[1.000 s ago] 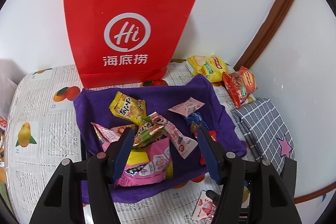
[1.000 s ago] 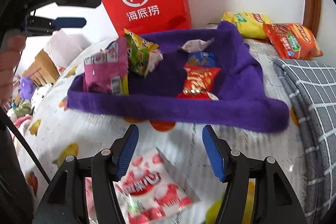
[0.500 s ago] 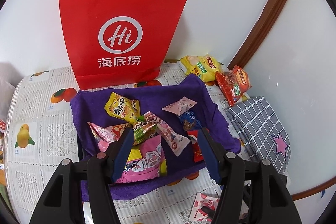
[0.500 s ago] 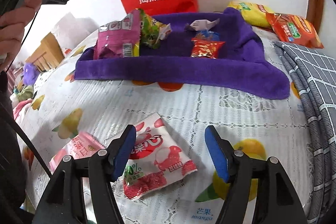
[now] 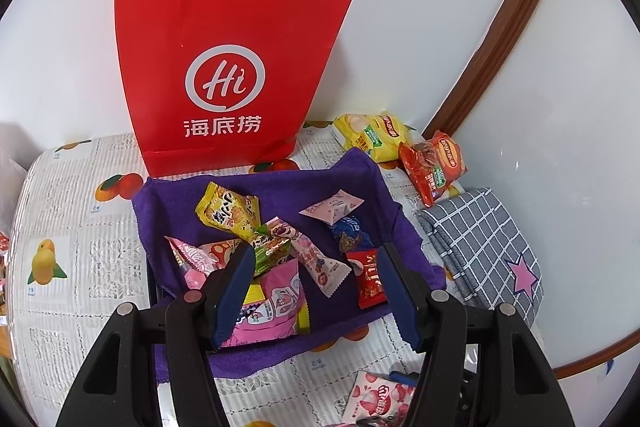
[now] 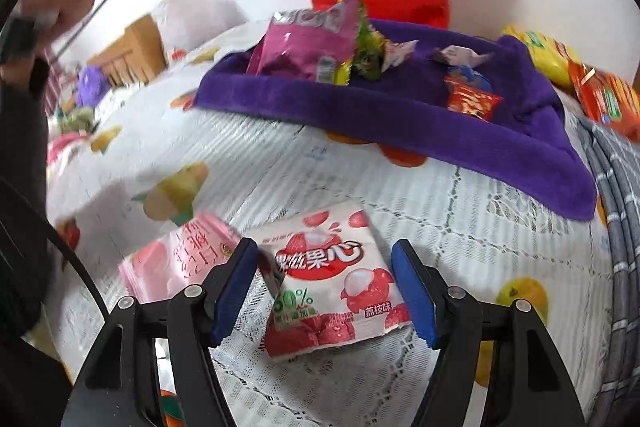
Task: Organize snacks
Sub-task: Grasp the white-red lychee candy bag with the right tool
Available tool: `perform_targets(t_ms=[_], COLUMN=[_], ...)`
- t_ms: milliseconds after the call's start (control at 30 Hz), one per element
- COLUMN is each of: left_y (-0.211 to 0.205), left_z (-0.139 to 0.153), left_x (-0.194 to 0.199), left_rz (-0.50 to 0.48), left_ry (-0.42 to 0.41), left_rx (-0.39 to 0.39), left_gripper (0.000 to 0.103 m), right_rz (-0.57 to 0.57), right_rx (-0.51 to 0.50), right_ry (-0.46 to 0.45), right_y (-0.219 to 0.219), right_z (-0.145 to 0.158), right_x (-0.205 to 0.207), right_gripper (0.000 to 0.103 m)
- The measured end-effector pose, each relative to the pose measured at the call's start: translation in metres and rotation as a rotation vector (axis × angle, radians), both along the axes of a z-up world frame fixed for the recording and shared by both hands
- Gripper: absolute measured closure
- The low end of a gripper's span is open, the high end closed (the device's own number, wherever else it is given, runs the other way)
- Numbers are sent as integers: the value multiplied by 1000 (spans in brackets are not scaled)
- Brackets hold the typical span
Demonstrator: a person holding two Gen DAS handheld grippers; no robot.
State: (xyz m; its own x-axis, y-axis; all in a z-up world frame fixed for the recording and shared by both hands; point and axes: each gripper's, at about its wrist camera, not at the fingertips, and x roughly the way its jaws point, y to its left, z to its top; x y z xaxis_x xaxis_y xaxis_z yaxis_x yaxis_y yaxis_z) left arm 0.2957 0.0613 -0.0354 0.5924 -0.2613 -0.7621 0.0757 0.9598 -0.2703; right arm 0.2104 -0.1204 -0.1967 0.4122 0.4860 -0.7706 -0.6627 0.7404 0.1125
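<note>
Moved: since a second ago the right gripper (image 6: 324, 287) has come back from the purple cloth (image 6: 400, 115), so the lychee candy packet (image 6: 332, 279) that lay low under its left finger now lies between both fingers; its jaws have just been opening
Right gripper: jaws wide, straddling the lychee candy packet, blue pads clear of it on both sides, nothing gripped
Lychee candy packet: flat on the fruit-print tablecloth (image 6: 460, 211), centred between the right gripper's fingers
Pink packet (image 6: 180, 259): just outside the right gripper's left finger, beside the lychee candy packet, partly under that finger
Left gripper (image 5: 312, 287): jaws about half open, hanging above the near edge of the purple cloth, holding nothing
Between the left fingers: a pink bag (image 5: 276, 307) below and a small red packet (image 5: 370, 277) near the right finger
Purple cloth: ahead of both grippers, lined into a shallow tray shape, holding a yellow cracker pack (image 5: 228, 211), a green packet (image 5: 272, 249) and a blue packet (image 5: 350, 233)
Red paper bag (image 5: 224, 67): upright behind the cloth, against the wall
Chip bags: yellow chip bag (image 5: 372, 135) and red chip bag (image 5: 434, 167) beyond the cloth to the right of the left gripper
Checked cloth (image 5: 484, 243): folded, right of the purple cloth
</note>
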Motion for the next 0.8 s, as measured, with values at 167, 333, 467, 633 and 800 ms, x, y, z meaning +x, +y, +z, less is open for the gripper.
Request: perform_targets(t_ms=[167,333,467,633,800], left_y=[2,0,-3,-5,-9], left_z=[3,4,3,3,2], left_x=[-1,-3,-3,-4,-5], left_rz=[3,-7,-16,-21,-20], left_ry=[-5,-8,-8,-11,-11], left_rx=[-8,-4,3,10,28], left_gripper=[42,42,42,42,42], right_rz=[-8,-73,-159,-301,-492], right_rx=[-74,-80,-79,-97,-85], right_ry=[-44,-54,-48,-50,-27], right_y=[10,5,-6,-18,-39], right_z=[-2,-1,-2,-2,-3], right_x=[-6,-3,4,14,27], right_gripper=[33,43,44,44,43])
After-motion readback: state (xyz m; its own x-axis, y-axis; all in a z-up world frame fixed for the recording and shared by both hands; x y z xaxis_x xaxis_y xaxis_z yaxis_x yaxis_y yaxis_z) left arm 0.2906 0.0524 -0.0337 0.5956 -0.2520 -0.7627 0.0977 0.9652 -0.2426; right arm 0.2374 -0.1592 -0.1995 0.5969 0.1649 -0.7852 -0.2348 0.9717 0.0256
